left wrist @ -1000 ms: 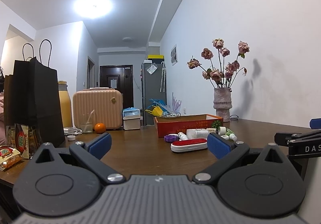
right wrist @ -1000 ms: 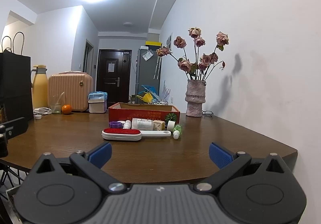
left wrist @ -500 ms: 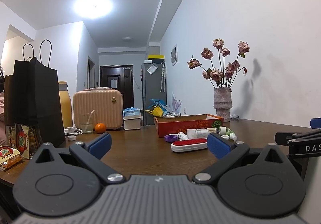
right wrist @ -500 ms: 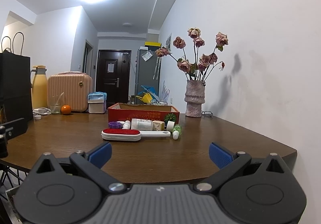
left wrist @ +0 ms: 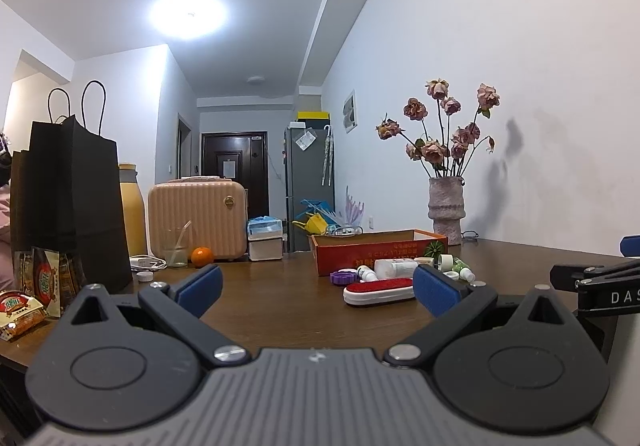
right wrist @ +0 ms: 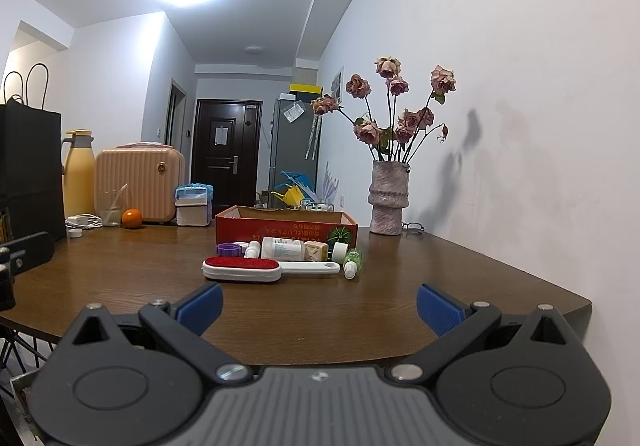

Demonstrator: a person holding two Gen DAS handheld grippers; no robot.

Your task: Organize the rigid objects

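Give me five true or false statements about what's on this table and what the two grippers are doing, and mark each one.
1. The red and white brush lies on the table in front of the red box. True.
2. The right gripper is shut on the brush. False: its jaws are wide open and it holds nothing, well short of the items.
3. The vase with flowers stands to the right of the box, near the wall. True.
4. The orange sits inside the box. False: it rests on the table beside the glass, off to the left.
5. The left gripper holds the green bottle. False: it is open and empty; the bottle lies on the table.
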